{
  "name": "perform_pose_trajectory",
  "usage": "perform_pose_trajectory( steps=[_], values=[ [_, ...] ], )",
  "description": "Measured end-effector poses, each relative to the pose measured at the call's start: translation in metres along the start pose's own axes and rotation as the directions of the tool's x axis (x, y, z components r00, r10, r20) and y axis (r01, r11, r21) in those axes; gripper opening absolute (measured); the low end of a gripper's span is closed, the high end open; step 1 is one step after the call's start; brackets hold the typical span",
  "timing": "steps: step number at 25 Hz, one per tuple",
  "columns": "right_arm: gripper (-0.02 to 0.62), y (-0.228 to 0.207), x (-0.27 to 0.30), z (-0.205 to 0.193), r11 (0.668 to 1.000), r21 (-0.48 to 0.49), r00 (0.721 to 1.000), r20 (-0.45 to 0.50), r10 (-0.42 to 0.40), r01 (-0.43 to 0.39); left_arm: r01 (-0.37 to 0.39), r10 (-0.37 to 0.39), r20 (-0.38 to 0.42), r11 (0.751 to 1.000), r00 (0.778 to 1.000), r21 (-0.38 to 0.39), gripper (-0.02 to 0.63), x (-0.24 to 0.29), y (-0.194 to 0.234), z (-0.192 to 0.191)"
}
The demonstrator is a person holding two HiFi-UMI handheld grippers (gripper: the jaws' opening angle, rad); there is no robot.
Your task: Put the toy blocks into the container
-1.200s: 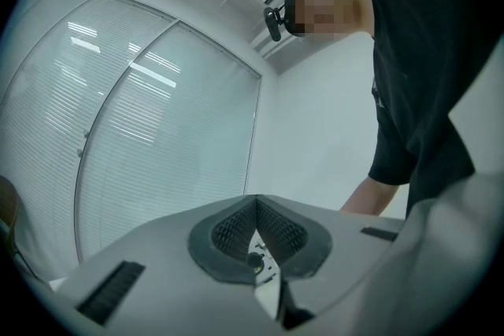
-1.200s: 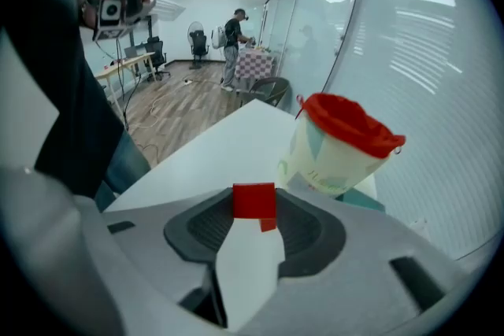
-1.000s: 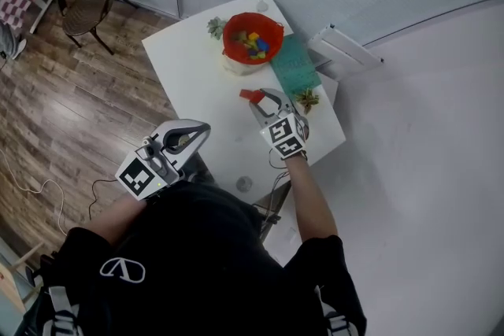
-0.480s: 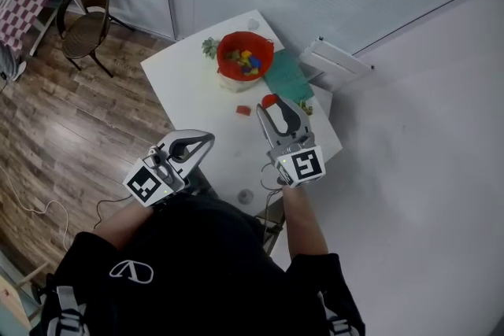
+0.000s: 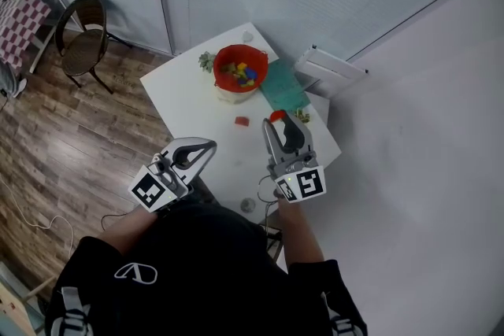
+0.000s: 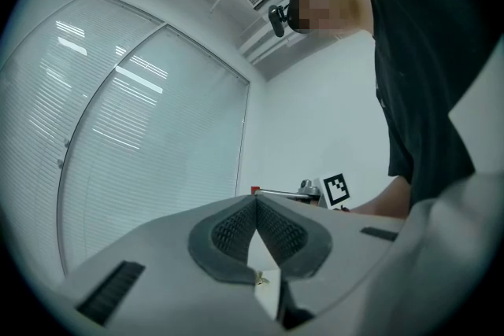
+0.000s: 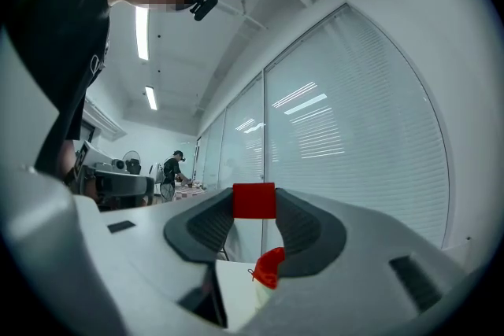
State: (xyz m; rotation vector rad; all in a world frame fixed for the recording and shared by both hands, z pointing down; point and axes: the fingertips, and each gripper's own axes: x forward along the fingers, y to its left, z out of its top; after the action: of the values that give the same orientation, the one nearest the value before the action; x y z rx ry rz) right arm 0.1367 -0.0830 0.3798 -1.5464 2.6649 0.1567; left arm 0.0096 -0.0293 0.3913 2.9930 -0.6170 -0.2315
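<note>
The red container (image 5: 240, 68) stands at the far side of the white table (image 5: 189, 102) with several coloured blocks inside. My right gripper (image 5: 277, 120) is raised above the table's right side, shut on a red block (image 5: 275, 116). In the right gripper view that red block (image 7: 254, 201) sits square between the pads, and the container (image 7: 269, 267) shows small below the jaws. Another red block (image 5: 242, 121) lies on the table to the left of it. My left gripper (image 5: 206, 145) hangs over the near table edge; its pads (image 6: 236, 228) meet at the tips with nothing between them.
A green mat (image 5: 283, 84) lies right of the container, with small plants (image 5: 206, 59) beside it and at the right edge (image 5: 302, 116). A wooden chair (image 5: 83, 35) stands on the floor to the left. A white panel (image 5: 331, 68) leans behind the table.
My right gripper has lifted up from the table with the red block and tilted towards level. One red block stayed on the table. The left gripper has hardly moved.
</note>
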Motion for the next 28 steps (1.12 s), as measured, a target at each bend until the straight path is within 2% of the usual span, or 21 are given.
perform_pose_trajectory(
  steps=[9, 20, 28],
  values=[
    [0.163, -0.021, 0.028, -0.001, 1.0, -0.016, 1.0, -0.007, 0.005, -0.005, -0.007, 0.007, -0.011, 1.0, 1.0, 0.004, 0.005, -0.006, 0.001, 0.0],
    [0.163, -0.051, 0.119, -0.015, 0.999, -0.007, 0.999, -0.001, 0.039, -0.039, -0.075, 0.075, -0.019, 0.997, 0.997, -0.001, 0.005, -0.025, 0.013, -0.007],
    [0.163, -0.067, 0.173, -0.039, 0.999, -0.005, 0.998, -0.051, 0.039, -0.039, -0.108, 0.108, -0.025, 0.994, 0.994, -0.004, 0.005, -0.038, 0.019, -0.009]
  ],
)
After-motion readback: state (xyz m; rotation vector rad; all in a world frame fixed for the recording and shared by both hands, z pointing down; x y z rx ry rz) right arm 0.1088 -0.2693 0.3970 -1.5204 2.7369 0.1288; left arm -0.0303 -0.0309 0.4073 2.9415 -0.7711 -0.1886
